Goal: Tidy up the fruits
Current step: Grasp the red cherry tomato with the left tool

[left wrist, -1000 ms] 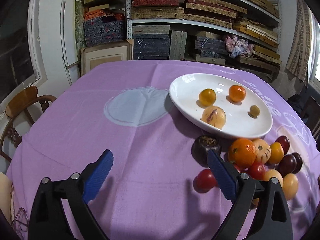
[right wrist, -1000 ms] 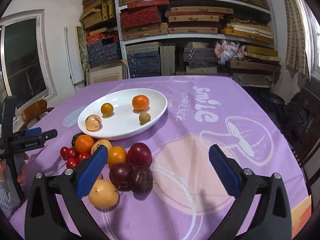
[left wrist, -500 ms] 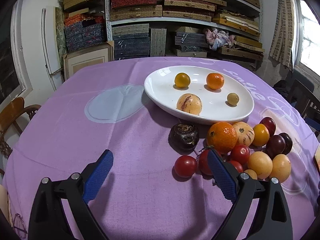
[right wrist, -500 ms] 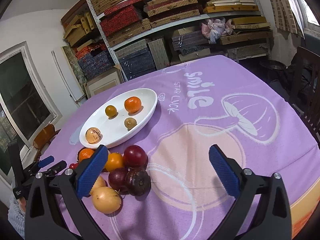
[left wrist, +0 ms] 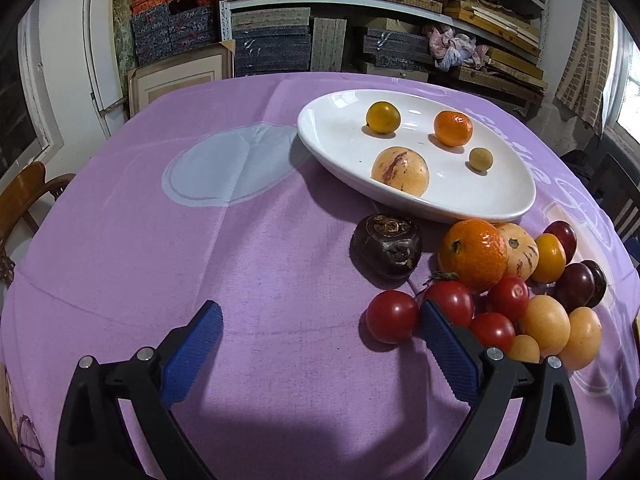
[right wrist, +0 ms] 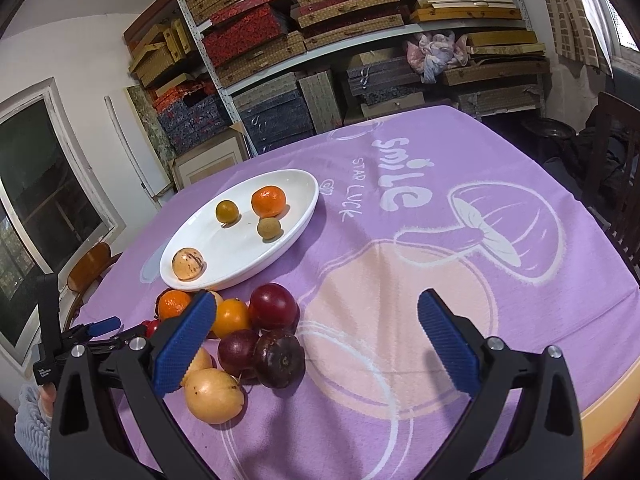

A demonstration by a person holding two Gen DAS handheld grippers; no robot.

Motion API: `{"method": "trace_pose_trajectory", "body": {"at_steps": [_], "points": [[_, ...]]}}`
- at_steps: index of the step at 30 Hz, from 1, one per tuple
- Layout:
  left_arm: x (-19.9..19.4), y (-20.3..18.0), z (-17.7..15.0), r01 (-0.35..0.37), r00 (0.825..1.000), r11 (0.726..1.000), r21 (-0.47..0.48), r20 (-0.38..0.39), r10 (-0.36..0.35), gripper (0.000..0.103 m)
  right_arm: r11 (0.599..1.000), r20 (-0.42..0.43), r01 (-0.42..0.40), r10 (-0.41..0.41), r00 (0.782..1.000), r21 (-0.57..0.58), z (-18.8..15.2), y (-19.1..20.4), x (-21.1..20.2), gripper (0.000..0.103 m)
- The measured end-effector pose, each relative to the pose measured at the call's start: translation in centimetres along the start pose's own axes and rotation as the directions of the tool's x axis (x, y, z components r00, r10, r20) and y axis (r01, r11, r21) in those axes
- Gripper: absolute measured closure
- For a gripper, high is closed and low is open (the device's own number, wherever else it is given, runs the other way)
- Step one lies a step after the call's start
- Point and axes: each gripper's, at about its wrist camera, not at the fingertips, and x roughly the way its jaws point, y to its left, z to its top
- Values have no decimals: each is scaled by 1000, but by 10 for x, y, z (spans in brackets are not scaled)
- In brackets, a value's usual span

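1. Left gripper (left wrist: 320,320) low over the purple tablecloth (left wrist: 256,264), blue pads spread wide, nothing between them; right pad tip just beside a red tomato (left wrist: 392,316) at the near edge of the fruit pile.
2. Right gripper (right wrist: 316,320) likewise spread and empty, above the cloth beside the same pile; left pad in front of part of the pile, hiding some fruit.
3. White oval plate (left wrist: 320,136) holding four fruits: one yellow-orange fruit (left wrist: 383,117), one mandarin (left wrist: 453,128), one striped pale melon-like fruit (left wrist: 400,170), one small tan fruit (left wrist: 480,158).
4. Loose pile touching the plate's near rim: one dark, wrinkled purple fruit (left wrist: 386,247), one large mandarin (left wrist: 473,255), four red tomatoes visible, several yellow and dark plum-like fruits behind; exact total hard to count, pieces overlapping.
5. Seen from the right wrist, left gripper's black frame (right wrist: 76,340) partly cut off at the frame edge, a sleeve (right wrist: 28,420) below it barely visible.
6. Shelves of stacked boxes (right wrist: 320,40) behind the table.
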Motion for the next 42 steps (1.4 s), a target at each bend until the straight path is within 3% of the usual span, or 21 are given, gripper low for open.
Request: {"method": "trace_pose_trajectory", "body": {"at_steps": [6,12,18,23,28,34,39,42], "points": [[1,3,2,2,1000,1000,-18,-5,-2,3,1000,-7,4,-4,1000,-1,-1,1,2,4],[1,9,2,-80,997,997,-23,-10,80,4,1000,-6,2,-2,1000,2,-1,-2,4,4],[9,13,3,-6,999,999,-39,-48,4,6,1000,-10,1,-1,1000,-4,-1,-1,5,4],[0,-2,-1,45,999,999,29,-11,-44,19,1000,-3,-3,3,1000,4,0,-2,2,4],[5,-1,1,103,994,995,19,-28,-102,42,1000,-7,1,-1,1000,-3,0,-1,2,4],[6,-3,2,107,994,994,16,-26,-106,61,1000,-6,0,0,1000,3,1,-2,2,4],[6,-10,3,97,995,994,49,-30,-96,67,1000,-26,-8,7,1000,-20,0,3,3,4],[6,-11,3,91,996,995,48,-29,-89,76,998,-49,-18,15,999,-60,-2,11,4,4]]}}
